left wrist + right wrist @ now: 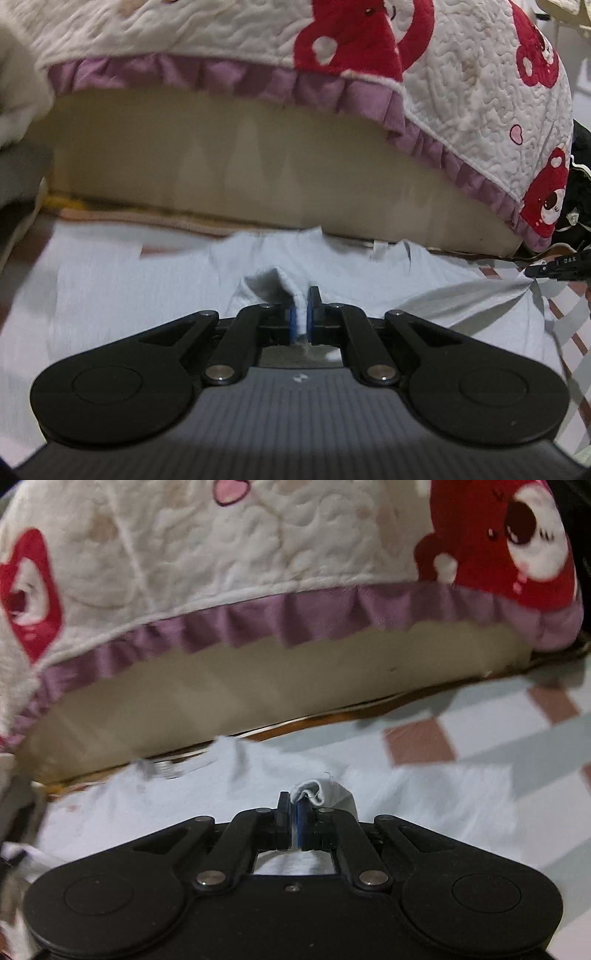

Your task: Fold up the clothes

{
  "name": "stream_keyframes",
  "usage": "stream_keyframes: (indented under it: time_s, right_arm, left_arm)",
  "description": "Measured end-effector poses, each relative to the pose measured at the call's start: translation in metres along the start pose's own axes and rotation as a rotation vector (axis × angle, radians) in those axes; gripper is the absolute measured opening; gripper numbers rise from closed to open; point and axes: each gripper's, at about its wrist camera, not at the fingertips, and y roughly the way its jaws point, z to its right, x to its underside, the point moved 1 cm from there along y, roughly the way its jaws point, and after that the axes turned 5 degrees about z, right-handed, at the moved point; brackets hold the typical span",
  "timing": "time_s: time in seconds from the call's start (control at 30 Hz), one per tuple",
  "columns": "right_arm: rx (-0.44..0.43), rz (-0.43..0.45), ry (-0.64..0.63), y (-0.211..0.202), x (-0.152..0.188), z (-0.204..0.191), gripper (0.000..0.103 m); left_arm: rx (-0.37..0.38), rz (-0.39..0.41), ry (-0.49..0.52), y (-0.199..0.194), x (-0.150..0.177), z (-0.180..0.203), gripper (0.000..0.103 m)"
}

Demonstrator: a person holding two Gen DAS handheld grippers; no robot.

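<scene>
"DAS" reads on the right tool [532, 275]. Both tools, left [302, 314] too, are clamped tight on bunched folds of the shirt [129, 280].

The garment [122, 280] was a plain pale blue-white, and it lay on a sheet [491, 738] checked in pale blue, white and dusty pink-brown squares. At twelve o'clock hung a cream quilt [229, 33] stitched in wavy lines, printed with red bears and small pink hearts and edged with a mauve ruffle [295, 616]; below it ran a plain beige panel [221, 166]. Both grippers were black with blue pads [293, 321].
</scene>
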Motion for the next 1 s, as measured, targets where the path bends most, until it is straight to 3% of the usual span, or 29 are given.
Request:
stream_keyframes:
  time_s: [0.17, 0.3, 0.4, 0.47, 0.5, 0.53, 0.57, 0.7, 0.9, 1.0]
  right_arm:
    - [0.010, -0.004, -0.091, 0.011, -0.023, -0.003, 0.005]
    - [0.017, 0.005, -0.131, 0.019, -0.041, -0.013, 0.004]
    - [0.023, 0.060, -0.172, 0.029, -0.061, -0.025, 0.004]
    - [0.050, 0.108, -0.204, 0.039, -0.073, -0.034, 0.004]
    - [0.086, 0.103, -0.209, 0.048, -0.074, -0.037, 0.017]
    - [0.121, 0.097, -0.214, 0.057, -0.075, -0.041, 0.029]
    - [0.157, 0.091, -0.217, 0.065, -0.075, -0.044, 0.055]
    - [0.166, 0.014, -0.309, 0.062, -0.029, -0.054, 0.054]
    - [0.023, -0.065, -0.415, 0.008, 0.060, -0.043, 0.054]
    - [0.041, -0.074, -0.444, -0.019, 0.092, -0.033, 0.054]
  left_arm:
    - [-0.011, 0.002, 0.032, 0.016, -0.012, 0.000, 0.005]
    - [0.011, 0.009, -0.051, 0.029, -0.027, -0.019, 0.005]
    - [-0.036, 0.040, -0.047, 0.061, -0.047, -0.024, 0.006]
    - [-0.126, 0.011, -0.016, 0.097, -0.052, -0.023, 0.020]
    - [-0.189, -0.037, 0.016, 0.116, -0.053, -0.022, 0.057]
    - [-0.273, -0.114, 0.056, 0.131, -0.049, -0.020, 0.067]
    - [-0.334, -0.157, 0.095, 0.136, -0.044, -0.018, 0.064]
    - [-0.284, -0.127, 0.140, 0.090, -0.008, -0.011, 0.068]
    - [-0.271, -0.244, -0.006, 0.022, 0.056, -0.019, 0.068]
    - [-0.267, -0.225, -0.036, -0.011, 0.080, -0.019, 0.069]
